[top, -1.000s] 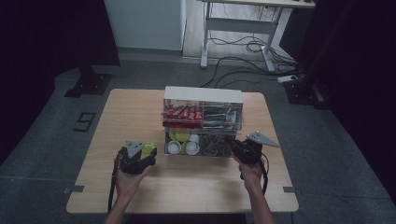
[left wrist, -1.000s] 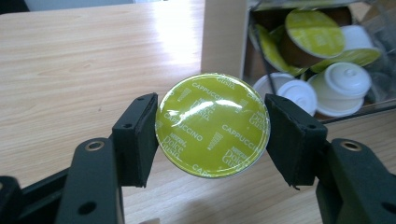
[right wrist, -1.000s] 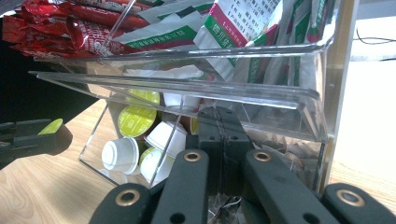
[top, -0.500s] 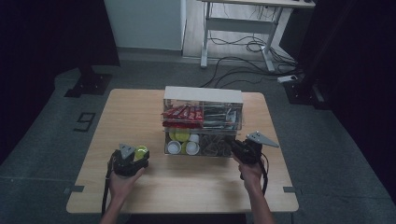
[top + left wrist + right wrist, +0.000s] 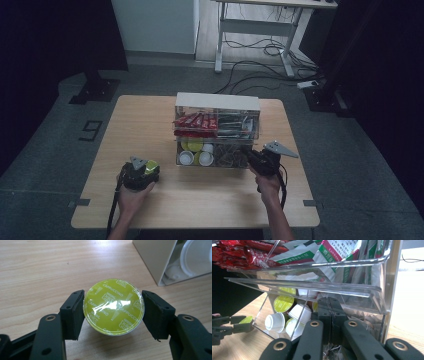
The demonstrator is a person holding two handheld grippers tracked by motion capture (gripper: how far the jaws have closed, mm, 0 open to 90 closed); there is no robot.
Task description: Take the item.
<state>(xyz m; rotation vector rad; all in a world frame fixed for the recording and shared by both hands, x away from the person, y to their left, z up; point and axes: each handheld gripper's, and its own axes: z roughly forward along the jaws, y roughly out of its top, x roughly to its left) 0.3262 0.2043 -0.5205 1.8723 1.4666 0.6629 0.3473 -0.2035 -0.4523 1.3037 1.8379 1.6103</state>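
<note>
Wooden table (image 5: 150, 120) now bears the left claw (image 5: 113, 311) nearer its front edge than before, pinching a green coffee capsule (image 5: 114, 306) between its pads; right claw (image 5: 328, 315) unmoved, pressed together by the clear organizer (image 5: 217, 102).

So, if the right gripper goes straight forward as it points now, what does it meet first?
Probably the clear organizer: the shut right gripper points at its lower compartment, where brown packets lie behind the front wall. How much gap remains is hard to tell.
</note>
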